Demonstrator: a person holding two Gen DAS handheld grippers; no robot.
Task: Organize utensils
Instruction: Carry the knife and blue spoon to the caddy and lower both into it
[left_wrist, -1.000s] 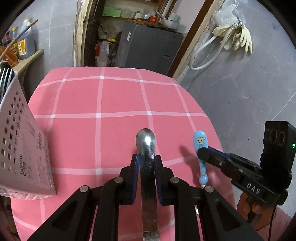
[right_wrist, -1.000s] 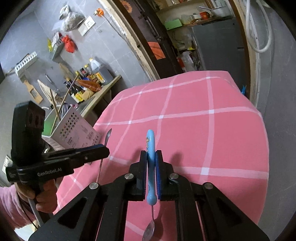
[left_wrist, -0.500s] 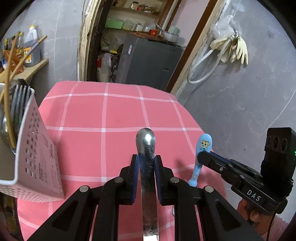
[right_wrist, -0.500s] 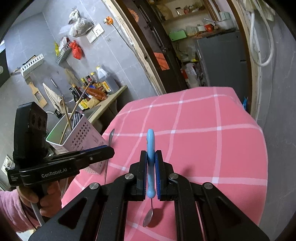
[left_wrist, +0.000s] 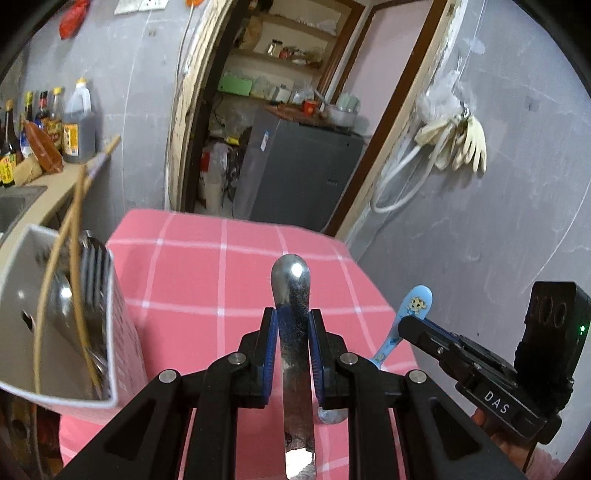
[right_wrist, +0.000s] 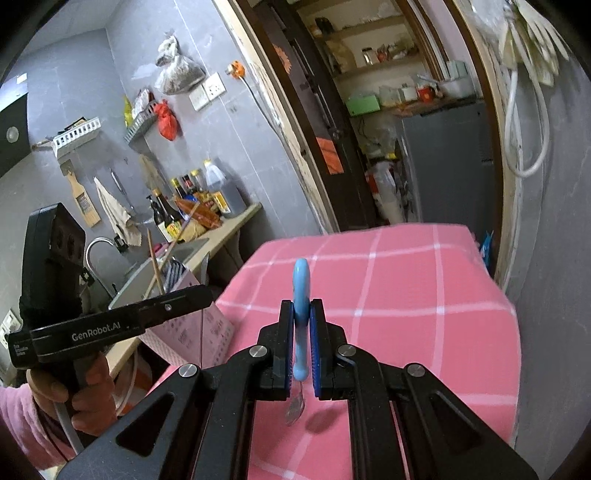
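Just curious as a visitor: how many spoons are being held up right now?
2. A steel spoon in the left gripper, a blue-handled spoon in the right gripper. The holder may hide more.

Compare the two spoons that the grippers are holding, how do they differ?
The metal spoon in the left gripper is bare steel with a wide flat handle; the blue-handled spoon in the right gripper has a slim light-blue plastic handle with a cartoon print. The blue one looks smaller, with a small metal bowl. Both are clamped by the handle, clear of the pink checked cloth.
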